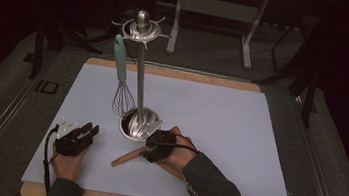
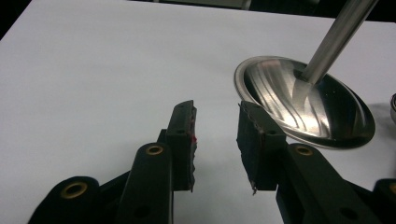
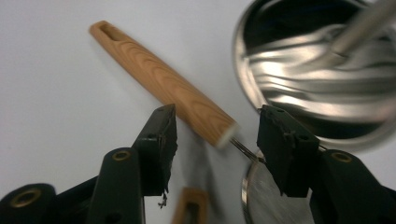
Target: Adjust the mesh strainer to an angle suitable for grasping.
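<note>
- On the bench (image 1: 240, 116), a steel utensil stand (image 1: 141, 74) rises from a round base (image 2: 306, 105); a whisk (image 1: 123, 79) with a green handle hangs from its top.
- Right tongs (image 3: 215, 135): open, jaws either side of a wooden-handled utensil (image 3: 163, 84) lying flat just beside the base; no pad presses on it.
- A second wooden handle (image 3: 189, 205) lies below it.
- Left tongs (image 2: 215, 140): open, holding nothing, near the base's rim.

Teal-handled whisk (image 1: 123, 82) on steel rack (image 1: 141, 68)
</note>
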A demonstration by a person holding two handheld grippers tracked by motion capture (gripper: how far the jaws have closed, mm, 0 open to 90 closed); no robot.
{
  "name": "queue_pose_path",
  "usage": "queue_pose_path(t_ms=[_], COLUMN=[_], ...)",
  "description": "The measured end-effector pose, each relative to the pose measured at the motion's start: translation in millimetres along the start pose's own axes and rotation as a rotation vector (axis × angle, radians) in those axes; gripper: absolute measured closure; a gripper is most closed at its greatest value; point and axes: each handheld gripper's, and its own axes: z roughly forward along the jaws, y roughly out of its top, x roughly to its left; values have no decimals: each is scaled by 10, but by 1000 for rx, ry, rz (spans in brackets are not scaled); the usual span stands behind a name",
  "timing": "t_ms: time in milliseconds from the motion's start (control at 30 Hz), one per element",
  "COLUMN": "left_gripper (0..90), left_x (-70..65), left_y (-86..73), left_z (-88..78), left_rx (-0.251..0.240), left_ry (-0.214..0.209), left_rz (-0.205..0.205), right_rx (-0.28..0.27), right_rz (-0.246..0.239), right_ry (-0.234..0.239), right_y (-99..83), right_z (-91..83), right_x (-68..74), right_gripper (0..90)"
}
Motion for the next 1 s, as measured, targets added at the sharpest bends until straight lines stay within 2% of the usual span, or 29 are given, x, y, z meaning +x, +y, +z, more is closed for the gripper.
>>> queue_pose_path(t_ms=[67, 200, 267, 333, 467, 733, 767, 900, 1000], left_gripper=[671, 669, 663, 662, 662, 662, 662, 661, 661], left_x=[0, 2, 6, 10, 11, 12, 11, 10, 7], left_y=[0, 0, 1, 2, 1, 1, 1, 1, 1], left_z=[0, 0, 1, 1, 0, 0, 0, 0, 0], left_rx=[0, -1, 0, -1, -2, -1, -1, -1, -1], left_ry=[0, -1, -1, -2, -2, -4, -4, -3, -1], left_rz=[0, -3, -10, -14, -14, -14, -13, -11, -10], right_rx=[10, 73, 96, 95, 150, 150, 154, 158, 159], right_rz=[-10, -32, -22, -25, -69, -37, -21, -7, 34], right_ry=[13, 44, 62, 69, 58, -1, -4, -20, -30], right_y=[26, 67, 75, 79, 81, -14, -41, -196, -332], right_z=[37, 130, 169, 180, 248, 185, 162, 67, -20], right_x=[-2, -28, -50, -54, -26, -117, -132, -219, -277], right_gripper=[460, 458, 446, 452, 506, 620, 630, 658, 669])
